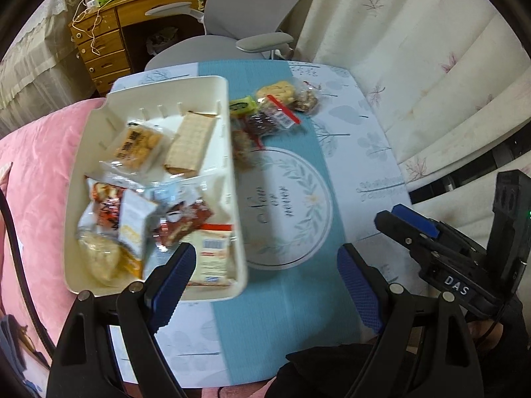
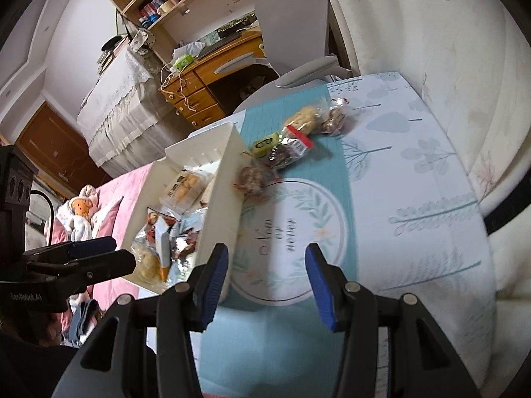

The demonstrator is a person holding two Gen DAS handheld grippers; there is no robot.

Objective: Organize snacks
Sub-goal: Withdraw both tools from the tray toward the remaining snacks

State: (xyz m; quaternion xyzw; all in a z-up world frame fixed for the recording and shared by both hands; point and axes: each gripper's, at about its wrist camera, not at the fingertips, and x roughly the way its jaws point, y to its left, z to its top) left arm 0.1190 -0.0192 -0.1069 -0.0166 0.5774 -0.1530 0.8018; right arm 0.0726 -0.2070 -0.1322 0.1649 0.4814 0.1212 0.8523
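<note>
Both our grippers, left (image 1: 265, 282) and right (image 2: 267, 287), hang with fingers apart and empty over the tabletop (image 1: 365, 126). The bin (image 1: 229, 152) is part filled; loose snacks (image 1: 275, 109) lie beside it. Next, we reckon: reach out, pinch one.

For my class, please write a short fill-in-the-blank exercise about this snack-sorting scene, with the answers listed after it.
1. The sorted snacks lie inside a cream-white ____.
2. The loose snacks still wait on the ____ mat.
3. Neither the left claw nor the right claw holds anything; both are ____.
4. Behind the table stands a grey ____.

Answers: bin; blue; open; chair
</note>
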